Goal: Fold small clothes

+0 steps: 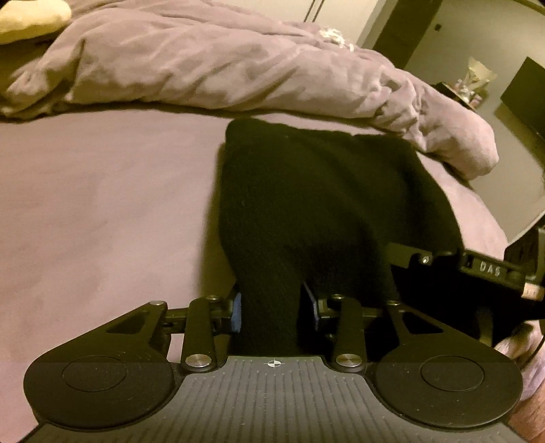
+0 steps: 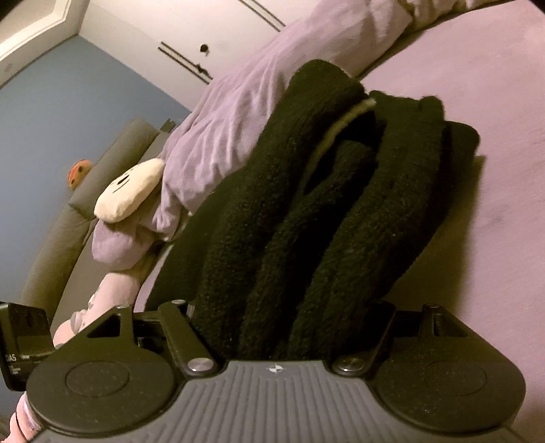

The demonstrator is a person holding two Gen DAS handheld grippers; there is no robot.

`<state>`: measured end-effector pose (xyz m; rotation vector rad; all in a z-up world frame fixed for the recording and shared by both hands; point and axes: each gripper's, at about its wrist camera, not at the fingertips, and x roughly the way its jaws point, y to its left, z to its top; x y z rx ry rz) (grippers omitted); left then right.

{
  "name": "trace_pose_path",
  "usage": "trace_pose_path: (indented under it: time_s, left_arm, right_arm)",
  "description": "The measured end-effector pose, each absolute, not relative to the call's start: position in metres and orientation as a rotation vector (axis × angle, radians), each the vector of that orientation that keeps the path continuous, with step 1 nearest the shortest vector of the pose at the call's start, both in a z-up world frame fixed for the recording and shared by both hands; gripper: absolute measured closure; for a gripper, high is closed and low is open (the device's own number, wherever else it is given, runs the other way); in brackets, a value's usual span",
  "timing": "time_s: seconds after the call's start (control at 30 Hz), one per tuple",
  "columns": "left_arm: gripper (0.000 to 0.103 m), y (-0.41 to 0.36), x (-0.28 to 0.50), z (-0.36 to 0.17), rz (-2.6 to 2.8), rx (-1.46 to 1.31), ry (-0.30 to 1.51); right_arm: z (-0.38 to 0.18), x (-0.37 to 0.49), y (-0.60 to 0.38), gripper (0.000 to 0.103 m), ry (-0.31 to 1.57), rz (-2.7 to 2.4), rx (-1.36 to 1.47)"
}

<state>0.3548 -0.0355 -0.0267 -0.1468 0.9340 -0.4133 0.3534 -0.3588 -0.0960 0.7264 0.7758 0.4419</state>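
A black fuzzy garment (image 1: pixel 323 191) lies stretched across the purple bed sheet (image 1: pixel 85 204). My left gripper (image 1: pixel 274 308) is shut on a narrow fold of its near edge, and the blue pads (image 1: pixel 236 311) press the cloth from both sides. My right gripper (image 2: pixel 286 323) holds a thick bunch of the same garment (image 2: pixel 306 204), which fills the gap between its jaws and hides the pads. The right gripper's body (image 1: pixel 490 271) shows at the right edge of the left wrist view, close beside the cloth.
A crumpled purple duvet (image 1: pixel 221 68) is heaped behind the garment. A cream plush toy (image 2: pixel 129 194) lies against the grey padded bed edge (image 2: pixel 102 177). A yellowish pillow (image 1: pixel 30 20) sits at the far left. White wardrobe doors (image 2: pixel 153 37) stand beyond.
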Motion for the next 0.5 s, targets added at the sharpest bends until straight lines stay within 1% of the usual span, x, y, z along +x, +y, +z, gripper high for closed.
trace_pose_path:
  time_s: [0.1,0.17,0.2,0.23,0.27,0.3,0.33,0.4,0.43,0.5]
  left_arm:
    - [0.063,-0.022,0.356,-0.025,-0.419,-0.163,0.937]
    - [0.056,-0.012,0.363,-0.020,-0.408,-0.189,0.926]
    - [0.054,-0.008,0.367,-0.017,-0.403,-0.188,0.912]
    - [0.041,-0.006,0.375,-0.014,-0.399,-0.184,0.900]
    - [0.028,-0.005,0.385,-0.013,-0.403,-0.188,0.899]
    - [0.024,-0.006,0.396,-0.015,-0.417,-0.201,0.908]
    - [0.021,-0.008,0.407,-0.018,-0.441,-0.215,0.930]
    - [0.018,-0.016,0.430,-0.028,-0.475,-0.255,0.959]
    - [0.014,-0.019,0.439,-0.034,-0.487,-0.282,0.973]
    - [0.013,-0.025,0.457,-0.044,-0.509,-0.335,0.996]
  right_arm:
    - [-0.096,0.349,-0.366,0.030,0.776,0.407,0.749]
    - [-0.098,0.345,-0.378,0.025,0.764,0.368,0.810]
    - [-0.099,0.342,-0.385,0.024,0.757,0.348,0.826]
    - [-0.100,0.340,-0.390,0.021,0.746,0.328,0.834]
    - [-0.100,0.340,-0.394,0.016,0.735,0.305,0.838]
    - [-0.100,0.341,-0.399,0.014,0.724,0.283,0.847]
    - [-0.101,0.343,-0.404,0.012,0.709,0.275,0.870]
    - [-0.103,0.350,-0.414,0.009,0.690,0.279,0.934]
    - [-0.103,0.355,-0.416,0.007,0.686,0.289,0.945]
    - [-0.105,0.369,-0.422,0.005,0.703,0.298,0.945]
